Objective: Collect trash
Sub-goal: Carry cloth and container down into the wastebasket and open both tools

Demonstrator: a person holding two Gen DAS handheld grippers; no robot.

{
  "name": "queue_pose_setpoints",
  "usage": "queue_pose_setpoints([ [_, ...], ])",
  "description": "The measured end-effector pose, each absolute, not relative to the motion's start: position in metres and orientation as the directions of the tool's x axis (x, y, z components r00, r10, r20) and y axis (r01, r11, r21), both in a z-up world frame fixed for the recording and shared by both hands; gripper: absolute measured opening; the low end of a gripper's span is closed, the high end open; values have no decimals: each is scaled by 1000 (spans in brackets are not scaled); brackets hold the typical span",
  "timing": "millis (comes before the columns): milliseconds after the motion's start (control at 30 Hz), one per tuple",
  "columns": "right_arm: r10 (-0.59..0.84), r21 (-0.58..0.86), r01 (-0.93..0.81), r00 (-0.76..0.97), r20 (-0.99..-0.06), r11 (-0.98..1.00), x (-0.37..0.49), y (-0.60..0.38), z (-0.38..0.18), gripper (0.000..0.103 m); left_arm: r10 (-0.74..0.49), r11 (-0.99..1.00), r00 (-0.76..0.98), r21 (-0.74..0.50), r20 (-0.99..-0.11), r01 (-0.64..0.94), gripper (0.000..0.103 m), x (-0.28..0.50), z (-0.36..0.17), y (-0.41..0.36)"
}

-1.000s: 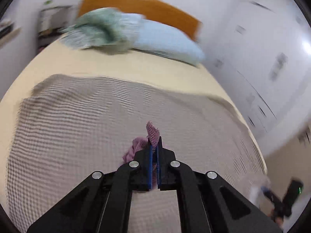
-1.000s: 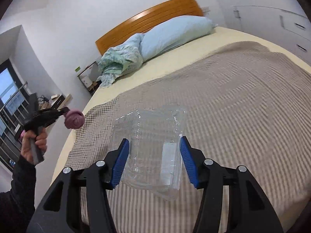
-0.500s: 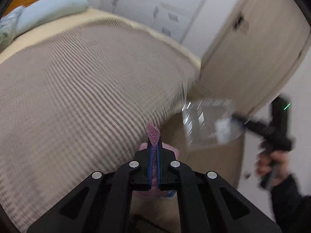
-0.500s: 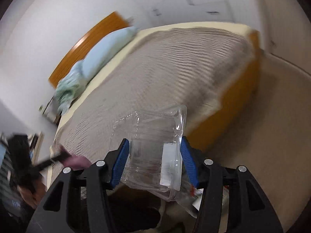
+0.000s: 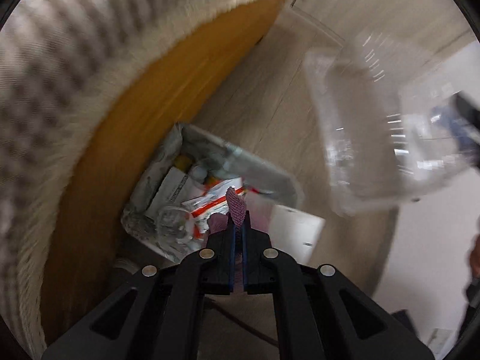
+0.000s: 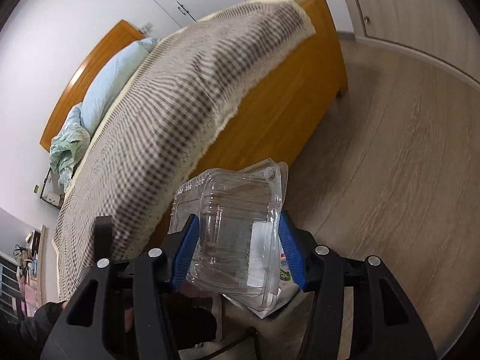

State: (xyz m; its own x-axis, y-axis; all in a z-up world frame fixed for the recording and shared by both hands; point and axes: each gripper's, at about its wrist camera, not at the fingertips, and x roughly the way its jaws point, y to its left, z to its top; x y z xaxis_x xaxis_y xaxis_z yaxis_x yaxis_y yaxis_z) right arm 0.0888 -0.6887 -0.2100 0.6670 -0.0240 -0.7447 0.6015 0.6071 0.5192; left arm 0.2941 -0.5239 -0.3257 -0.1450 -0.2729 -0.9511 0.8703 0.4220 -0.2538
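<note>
My left gripper point(image 5: 237, 225) is shut on a crumpled pink mesh scrap point(image 5: 235, 207) and holds it above a white trash bin point(image 5: 279, 180) full of wrappers on the floor beside the bed. My right gripper point(image 6: 237, 234) is shut on a clear plastic clamshell container point(image 6: 234, 225), held in the air near the foot of the bed. The container also shows blurred at the upper right of the left wrist view point(image 5: 375, 120).
The bed with a checked blanket point(image 6: 186, 96) and an orange wooden frame point(image 6: 285, 102) stands to the left. Pale wood floor point(image 6: 405, 165) lies to the right. A white box point(image 5: 297, 237) sits next to the bin. White cabinets stand behind the bed.
Both grippers have swung from over the bed down to the floor side. The left one now hangs over the trash bin with the pink scrap; the right one still holds the container.
</note>
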Motion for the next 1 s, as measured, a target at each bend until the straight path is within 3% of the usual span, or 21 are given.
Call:
queue_pose_setpoints([
  [267,18,501,616,619,-785,608,108,-695,-242,53,-117,413,-207,-237,-971,879,3,290,-396,-543],
  [333,12,477,622,601,-799,621,119,-695,-250,53,-72,426,-228,-237,-971,873,25,291,-403,-536],
  [400,4,441,629,571,-821,640,130,-695,-262,53,-59,443,-257,-256,-965,859,26,297,-395,-525],
  [700,91,402,572,494,-865,715,192,-674,-316,53,-426,559,-203,-433,-882,707,39,350,-264,-431],
  [900,238,527,705,473,-848,475,213,-667,-391,53,-420,616,-65,-337,-905,712,39,357,-246,-411],
  [1000,245,495,755,430,-869,430,213,-665,-424,64,-431,623,-88,-366,-898,691,39,358,-244,-404],
])
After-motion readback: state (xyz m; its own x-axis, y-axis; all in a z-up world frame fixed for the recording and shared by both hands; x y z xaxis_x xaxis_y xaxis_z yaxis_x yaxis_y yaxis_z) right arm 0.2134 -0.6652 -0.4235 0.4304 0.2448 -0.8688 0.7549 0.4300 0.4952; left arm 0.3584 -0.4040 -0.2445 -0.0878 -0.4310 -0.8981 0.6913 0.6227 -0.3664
